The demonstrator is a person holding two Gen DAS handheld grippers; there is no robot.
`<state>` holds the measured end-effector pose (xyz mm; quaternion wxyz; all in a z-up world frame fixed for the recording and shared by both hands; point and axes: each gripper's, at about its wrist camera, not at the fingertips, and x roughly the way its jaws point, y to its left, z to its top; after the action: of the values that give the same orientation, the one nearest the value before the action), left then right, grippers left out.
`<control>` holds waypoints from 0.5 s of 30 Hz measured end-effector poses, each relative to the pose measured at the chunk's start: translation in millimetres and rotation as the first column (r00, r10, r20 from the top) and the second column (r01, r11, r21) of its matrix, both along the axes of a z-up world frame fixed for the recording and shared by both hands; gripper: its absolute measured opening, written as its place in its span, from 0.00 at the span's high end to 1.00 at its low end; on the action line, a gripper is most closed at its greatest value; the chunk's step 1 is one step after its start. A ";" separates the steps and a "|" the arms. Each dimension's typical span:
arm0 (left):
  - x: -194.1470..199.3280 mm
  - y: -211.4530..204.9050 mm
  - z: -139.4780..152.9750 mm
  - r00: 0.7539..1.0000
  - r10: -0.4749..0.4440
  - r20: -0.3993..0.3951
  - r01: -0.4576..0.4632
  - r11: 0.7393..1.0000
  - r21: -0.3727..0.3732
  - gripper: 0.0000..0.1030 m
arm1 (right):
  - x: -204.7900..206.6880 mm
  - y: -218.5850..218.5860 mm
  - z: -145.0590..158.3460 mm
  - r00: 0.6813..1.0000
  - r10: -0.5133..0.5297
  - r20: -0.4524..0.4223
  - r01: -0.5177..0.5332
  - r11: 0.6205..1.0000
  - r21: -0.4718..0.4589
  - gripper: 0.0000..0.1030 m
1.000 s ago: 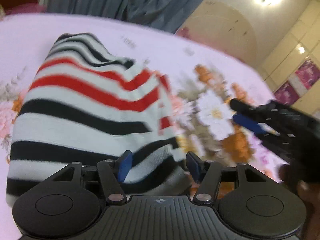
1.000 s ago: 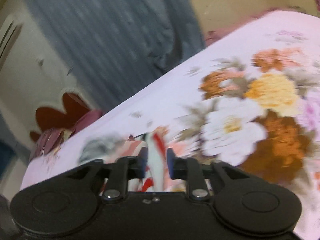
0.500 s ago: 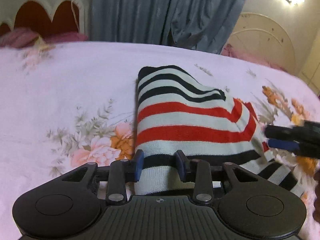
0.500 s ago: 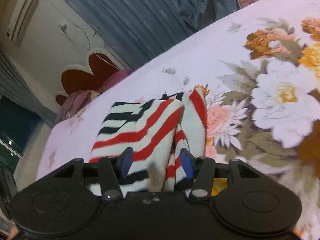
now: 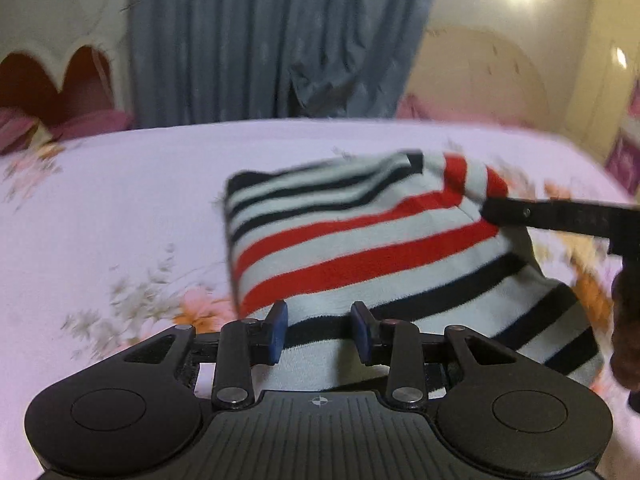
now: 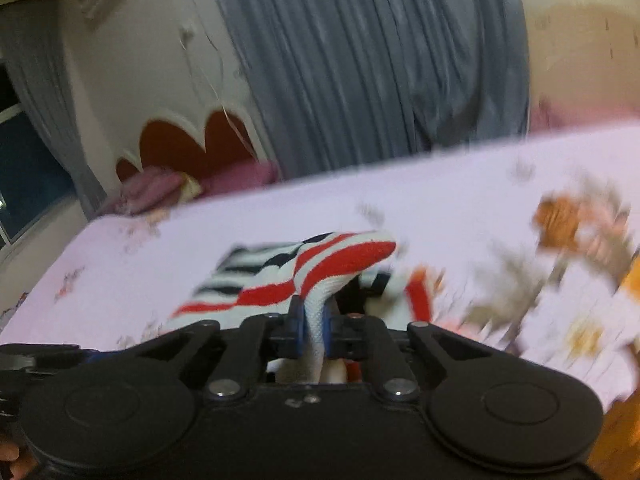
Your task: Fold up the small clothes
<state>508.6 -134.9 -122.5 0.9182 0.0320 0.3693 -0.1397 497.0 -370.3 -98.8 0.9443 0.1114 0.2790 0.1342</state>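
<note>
Pinching a raised fold of the striped sweater (image 6: 320, 276), the right gripper (image 6: 311, 330) has its jaws narrow. Ahead of the left gripper (image 5: 319, 330), whose jaws stand apart, the garment lies on the floral bedsheet (image 5: 120, 208).

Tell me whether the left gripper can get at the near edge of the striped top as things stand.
Probably yes. The left gripper is open, with the near edge of the striped top between its fingers and nothing in the way. The right gripper pinches a fold farther off.
</note>
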 end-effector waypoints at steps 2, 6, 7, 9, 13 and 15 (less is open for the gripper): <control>5.7 -19.1 -7.2 0.999 -0.030 -0.029 0.033 0.993 0.110 0.67 | 18.0 -9.8 -23.6 0.994 -0.031 -0.107 0.031 1.000 -0.003 0.91; 8.4 -26.3 -4.4 0.996 -0.078 -0.045 0.085 0.980 0.181 0.67 | 31.1 -28.6 -50.4 0.978 -0.018 -0.207 0.042 0.993 0.110 0.87; 8.7 -23.9 -3.9 0.995 -0.086 -0.051 0.094 0.980 0.175 0.67 | 28.4 -27.9 -44.7 0.981 -0.032 -0.194 0.050 0.994 0.092 0.83; 8.4 -22.8 -2.4 0.994 -0.095 -0.053 0.103 0.979 0.173 0.67 | 21.4 -28.0 -32.7 0.986 -0.064 -0.153 0.076 0.994 0.076 0.81; 7.7 -32.4 -4.9 0.993 -0.112 -0.043 0.119 0.967 0.223 0.67 | 23.1 -17.8 -12.2 0.997 -0.069 -0.038 0.069 0.998 -0.008 0.82; 7.0 -34.4 -5.0 0.993 -0.115 -0.040 0.121 0.965 0.233 0.67 | 43.3 -4.9 -16.1 0.998 -0.024 -0.052 0.021 0.998 -0.053 0.86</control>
<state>515.6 -169.3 -127.5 0.8932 0.1603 0.3925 -0.1499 540.3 -375.2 -114.9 0.9407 0.0933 0.3057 0.1132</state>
